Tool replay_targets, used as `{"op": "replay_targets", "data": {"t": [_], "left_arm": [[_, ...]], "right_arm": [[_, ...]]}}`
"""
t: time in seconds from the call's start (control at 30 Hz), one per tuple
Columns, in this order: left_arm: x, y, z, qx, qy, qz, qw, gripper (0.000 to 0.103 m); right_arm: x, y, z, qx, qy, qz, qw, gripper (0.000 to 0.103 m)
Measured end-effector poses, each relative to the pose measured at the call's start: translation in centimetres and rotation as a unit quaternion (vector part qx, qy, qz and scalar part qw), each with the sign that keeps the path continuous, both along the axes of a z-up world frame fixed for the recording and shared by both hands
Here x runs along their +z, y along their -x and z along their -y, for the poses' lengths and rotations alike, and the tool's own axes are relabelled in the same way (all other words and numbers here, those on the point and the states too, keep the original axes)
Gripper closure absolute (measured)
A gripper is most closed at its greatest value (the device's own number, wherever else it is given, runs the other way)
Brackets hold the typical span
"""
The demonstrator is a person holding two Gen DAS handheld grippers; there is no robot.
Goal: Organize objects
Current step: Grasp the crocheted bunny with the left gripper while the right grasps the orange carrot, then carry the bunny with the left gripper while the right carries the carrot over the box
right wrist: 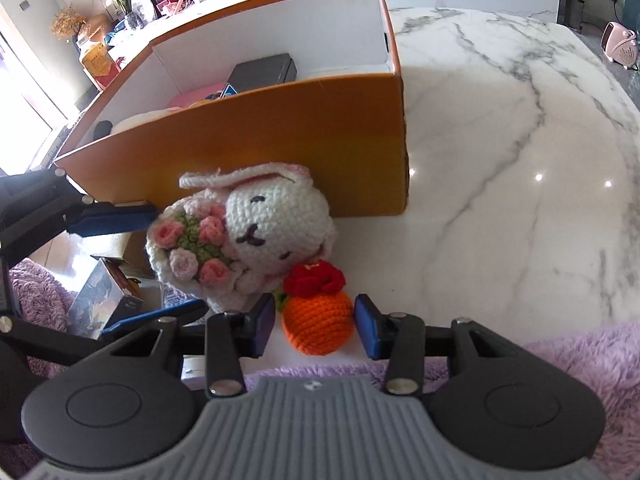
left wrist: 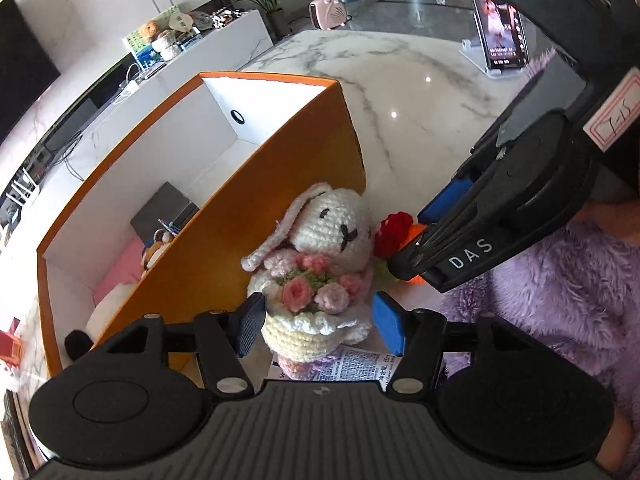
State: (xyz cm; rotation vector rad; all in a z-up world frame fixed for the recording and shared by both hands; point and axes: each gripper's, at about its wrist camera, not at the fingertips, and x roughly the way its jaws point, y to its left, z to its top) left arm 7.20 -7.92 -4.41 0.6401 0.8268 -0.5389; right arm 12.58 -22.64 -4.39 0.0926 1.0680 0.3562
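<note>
Left claw (left wrist: 316, 322) straddled the crocheted rabbit (left wrist: 320, 256), jaws apart; right claw (right wrist: 314, 326) flanked the orange crocheted fruit (right wrist: 318, 320), unclosed, beside the orange box (right wrist: 256, 144).

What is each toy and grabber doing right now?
crochet bunny: outside the box, between the left fingers.
orange crochet fruit: on the marble, between the right fingers.
orange box: open on top, things inside.
left gripper: open around the bunny.
right gripper: open around the fruit.
</note>
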Motion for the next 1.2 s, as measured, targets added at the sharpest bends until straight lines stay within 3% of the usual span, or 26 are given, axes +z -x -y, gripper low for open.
{"op": "replay_targets", "data": {"t": [0.27, 0.43, 0.63, 0.9, 1.2], "left_arm": [[-1.5, -0.8, 1.2, -0.027, -0.033, -0.001, 0.9991, 0.029], [-1.9, -1.5, 1.4, -0.028, -0.028, -0.01, 0.9991, 0.024], [-2.2, -1.9, 1.6, -0.028, -0.027, -0.013, 0.9991, 0.028], [-1.5, -2.4, 0.6, 0.005, 0.012, -0.026, 0.9996, 0.044], [-0.2, -2.1, -0.9, 0.054, 0.065, -0.039, 0.9956, 0.047]], "right_arm": [[-0.7, -0.6, -0.2, 0.0, -0.004, -0.015, 1.0, 0.059], [-1.0, -0.8, 0.0, 0.0, -0.008, -0.022, 1.0, 0.059], [-1.1, -0.8, 0.1, -0.001, -0.011, -0.025, 1.0, 0.061], [-1.2, -0.9, 0.5, -0.009, -0.016, -0.027, 0.999, 0.061], [-0.8, -0.5, 1.3, -0.023, -0.025, -0.02, 0.999, 0.061]]}}
